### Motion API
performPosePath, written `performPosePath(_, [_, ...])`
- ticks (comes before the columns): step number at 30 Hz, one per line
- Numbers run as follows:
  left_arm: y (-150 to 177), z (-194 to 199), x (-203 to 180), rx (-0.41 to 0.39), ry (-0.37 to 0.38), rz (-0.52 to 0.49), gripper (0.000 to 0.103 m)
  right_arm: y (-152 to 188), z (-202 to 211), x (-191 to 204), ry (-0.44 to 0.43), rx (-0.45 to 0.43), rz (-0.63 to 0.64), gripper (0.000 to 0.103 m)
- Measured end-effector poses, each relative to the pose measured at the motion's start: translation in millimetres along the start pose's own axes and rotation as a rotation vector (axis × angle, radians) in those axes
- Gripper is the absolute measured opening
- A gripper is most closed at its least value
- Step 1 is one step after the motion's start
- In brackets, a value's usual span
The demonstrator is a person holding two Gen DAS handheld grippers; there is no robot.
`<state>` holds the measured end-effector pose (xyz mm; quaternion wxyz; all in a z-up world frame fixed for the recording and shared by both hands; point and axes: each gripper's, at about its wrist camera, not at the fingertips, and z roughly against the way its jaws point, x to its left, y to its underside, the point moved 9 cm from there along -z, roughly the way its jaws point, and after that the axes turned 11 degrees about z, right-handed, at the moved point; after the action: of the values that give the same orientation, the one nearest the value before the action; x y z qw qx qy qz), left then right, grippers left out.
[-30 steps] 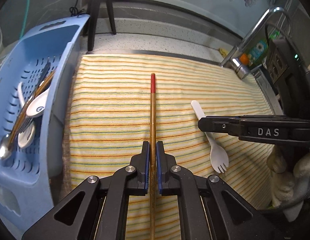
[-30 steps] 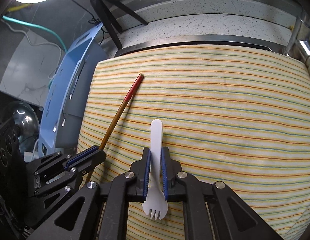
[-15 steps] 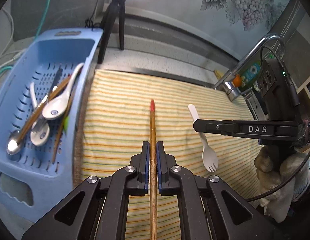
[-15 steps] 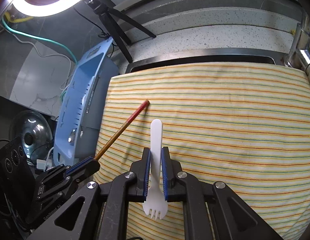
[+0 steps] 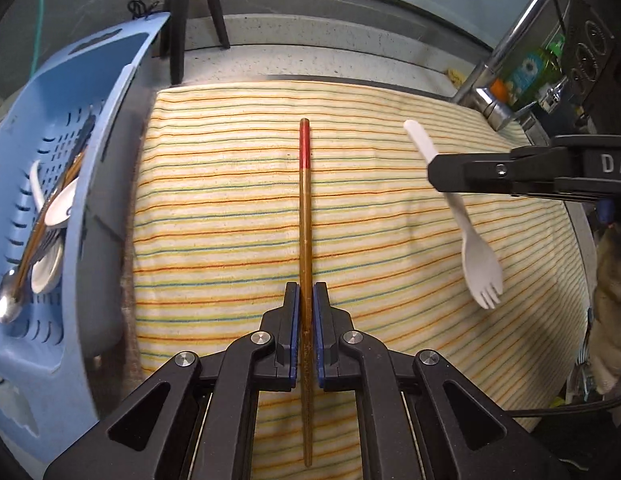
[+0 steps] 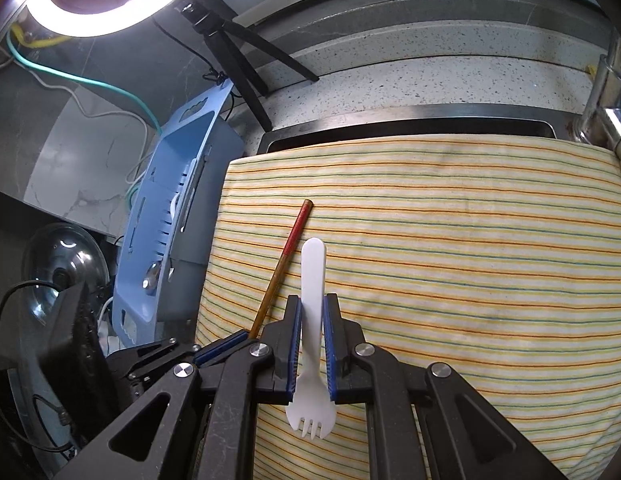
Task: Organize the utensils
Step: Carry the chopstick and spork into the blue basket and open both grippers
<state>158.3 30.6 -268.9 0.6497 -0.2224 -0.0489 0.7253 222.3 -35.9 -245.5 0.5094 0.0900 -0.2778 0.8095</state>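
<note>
My left gripper [image 5: 305,294] is shut on a wooden chopstick [image 5: 305,216] with a red tip, held lengthwise above the striped cloth [image 5: 230,208]. My right gripper [image 6: 311,306] is shut on a white plastic spork [image 6: 311,320], handle forward, tines toward the camera. The spork [image 5: 466,228] and the right gripper [image 5: 434,176] also show at the right of the left wrist view. The chopstick [image 6: 288,256] also shows in the right wrist view, just left of the spork. A blue slotted basket [image 5: 94,184] at the left holds several spoons and chopsticks [image 5: 46,224].
The cloth [image 6: 470,260] covers the sink area. A chrome faucet [image 5: 506,64] stands at the back right, a black tripod [image 5: 198,4] behind the basket. A ring light [image 6: 102,4] glows top left, and a pot lid [image 6: 62,264] lies at the far left.
Both grippers keep their hold. The left view has tipped back down nearer the cloth. The right gripper has lifted and pulled back, with the chopstick tip now close beside the spork handle.
</note>
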Motion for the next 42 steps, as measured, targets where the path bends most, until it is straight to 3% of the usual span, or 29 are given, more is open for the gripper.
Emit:
performPosePath(8, [-14.4, -9.0, -10.7, -0.007, -0.031, -0.075, 0.006, 5.4, 3.0, -12.4, -0.004, 0.001, -0.035, 0.010])
performPosePath(16, [-24.5, 27.0, -3.9, -0.081, 0.081, 0.035, 0.005, 0.3, 6.2, -12.8, -0.009, -0.010, -0.042, 0.010])
performPosePath(20, [-32.8, 52.3, 11.2, -0.134, 0.082, 0.071, 0.005, -6.9, 7.3, -3.2, -0.023, -0.017, -0.030, 0.010])
performPosePath(31, [-64.7, 100.0, 94.0, -0.253, -0.045, 0.163, 0.005, -49.3, -2.2, 54.0, -0.073, -0.051, 0.055, 0.010])
performPosePath(42, [-89.7, 113.6, 158.2, -0.279, -0.117, 0.213, 0.005, -93.3, -31.2, 127.9, -0.124, -0.070, 0.138, 0.010])
